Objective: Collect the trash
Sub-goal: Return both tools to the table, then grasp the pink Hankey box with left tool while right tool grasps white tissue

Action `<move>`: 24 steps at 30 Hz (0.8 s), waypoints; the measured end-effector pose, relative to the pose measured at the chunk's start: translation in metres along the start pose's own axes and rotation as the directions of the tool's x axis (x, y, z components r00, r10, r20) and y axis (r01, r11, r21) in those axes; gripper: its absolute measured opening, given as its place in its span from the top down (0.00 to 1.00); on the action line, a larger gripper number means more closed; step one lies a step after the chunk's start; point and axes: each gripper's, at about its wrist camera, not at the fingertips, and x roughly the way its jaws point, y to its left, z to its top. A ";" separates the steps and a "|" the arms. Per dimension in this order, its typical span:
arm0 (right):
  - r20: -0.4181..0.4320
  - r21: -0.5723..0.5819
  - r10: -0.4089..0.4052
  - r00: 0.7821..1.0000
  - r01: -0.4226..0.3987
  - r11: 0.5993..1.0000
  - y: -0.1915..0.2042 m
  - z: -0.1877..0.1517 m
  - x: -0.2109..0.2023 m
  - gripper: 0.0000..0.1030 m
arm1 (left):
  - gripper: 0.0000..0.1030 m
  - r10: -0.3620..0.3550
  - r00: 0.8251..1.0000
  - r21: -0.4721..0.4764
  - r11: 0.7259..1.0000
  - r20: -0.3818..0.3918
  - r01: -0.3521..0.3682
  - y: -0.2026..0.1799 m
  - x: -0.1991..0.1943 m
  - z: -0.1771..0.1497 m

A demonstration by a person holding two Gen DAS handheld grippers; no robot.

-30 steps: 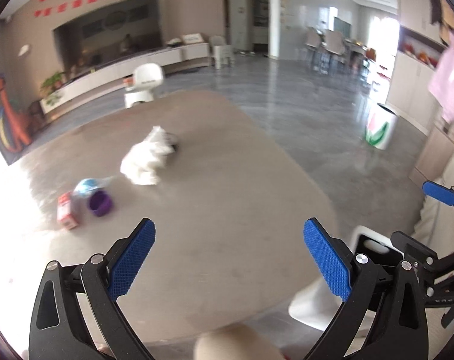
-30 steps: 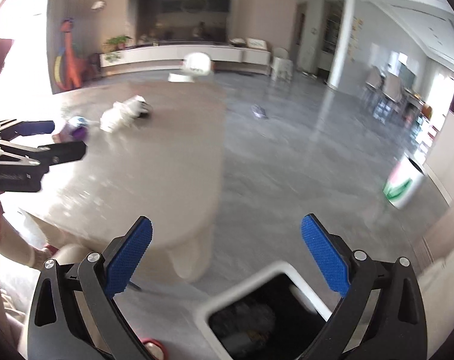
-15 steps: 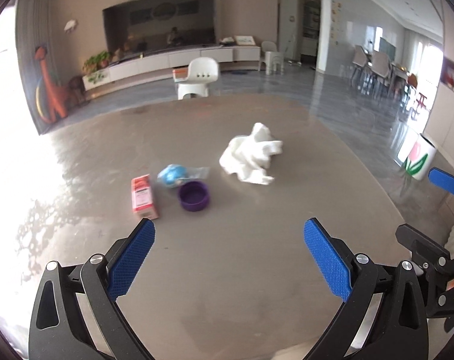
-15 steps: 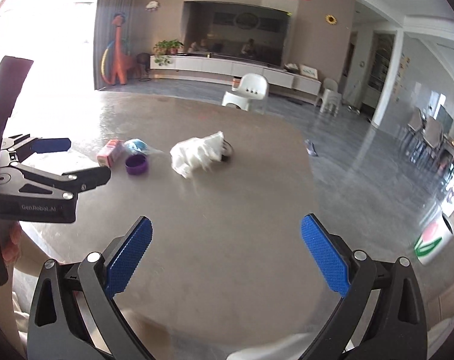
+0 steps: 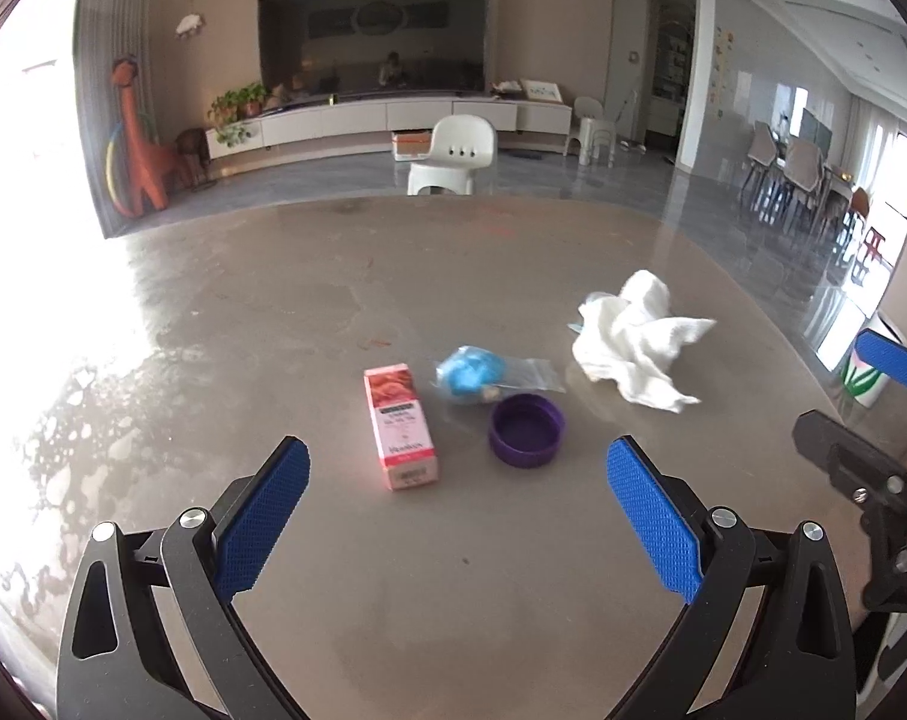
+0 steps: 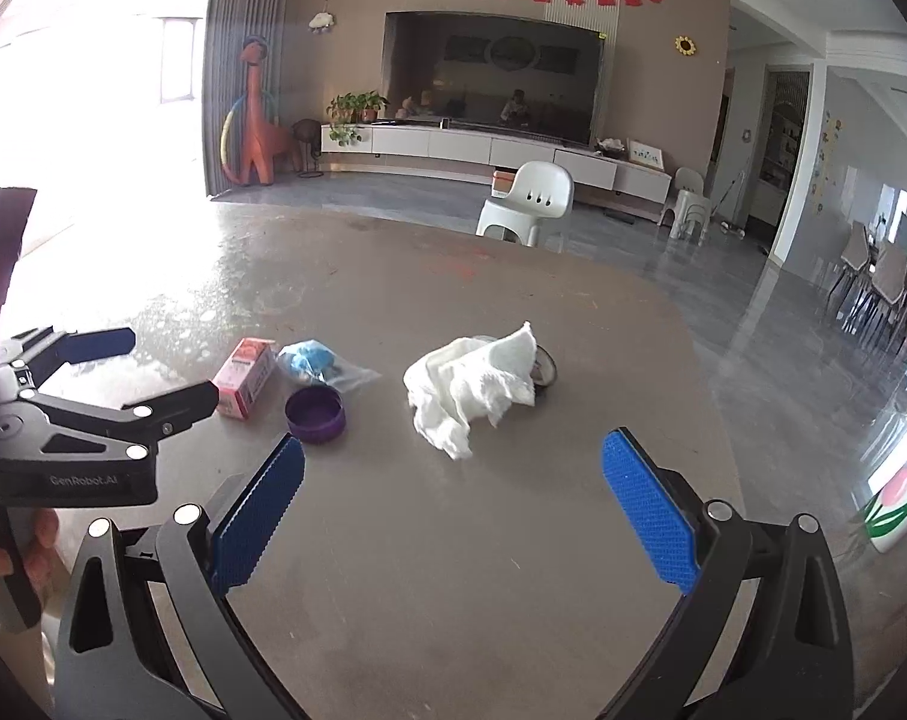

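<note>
I hold both claws spread wide and empty above the table (image 5: pixel 393 600). The carton (image 5: pixel 401 425) and cap (image 5: pixel 526 429) lie just ahead of my left claw (image 5: pixel 456 516); the tissue (image 6: pixel 474 387) lies ahead of my right claw (image 6: pixel 453 510).

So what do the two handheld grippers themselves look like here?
Both match: the left gripper and the right gripper have black skeletal frames with triangular cut-outs, silver screw heads, and fingers faced with blue textured pads. The left one's body reads "GenRobot.AI" in the right wrist view.
</note>
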 end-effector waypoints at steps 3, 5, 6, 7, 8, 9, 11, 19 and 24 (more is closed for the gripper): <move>-0.002 0.000 0.008 1.000 -0.008 1.000 0.006 0.006 0.012 0.04 | 0.05 0.017 1.000 -0.017 1.000 -0.011 -0.017 0.012 0.020 -0.003; -0.006 -0.013 0.010 1.000 -0.011 1.000 0.013 0.010 0.021 0.04 | 0.05 0.036 0.999 -0.025 0.999 -0.025 -0.037 0.019 0.031 -0.004; -0.009 -0.021 0.014 1.000 -0.015 1.000 0.017 0.011 0.026 0.04 | 0.05 0.042 0.999 -0.038 0.998 -0.033 -0.044 0.023 0.037 -0.005; -0.011 -0.029 0.016 1.000 -0.016 0.999 0.022 0.013 0.029 0.04 | 0.05 0.055 0.998 -0.050 0.997 -0.041 -0.057 0.027 0.043 -0.005; -0.012 -0.037 0.017 1.000 -0.017 0.999 0.025 0.013 0.032 0.04 | 0.05 0.075 0.996 -0.057 0.995 -0.047 -0.078 0.030 0.048 -0.006; -0.014 -0.049 0.017 1.000 -0.017 0.999 0.028 0.014 0.034 0.04 | 0.05 0.092 0.994 -0.049 0.994 -0.059 -0.095 0.032 0.055 -0.006; -0.015 -0.072 0.014 1.000 -0.016 0.997 0.035 0.015 0.039 0.04 | 0.05 0.108 0.991 -0.020 0.994 -0.080 -0.110 0.031 0.068 -0.005; -0.023 -0.105 0.027 0.999 -0.029 0.994 0.046 0.018 0.053 0.04 | 0.22 0.011 0.983 -0.052 0.998 -0.181 -0.021 0.036 0.097 -0.006; -0.059 -0.058 0.024 0.998 -0.027 0.998 0.037 0.019 0.065 0.04 | 0.69 0.005 0.984 -0.075 0.997 -0.177 -0.019 0.040 0.096 -0.008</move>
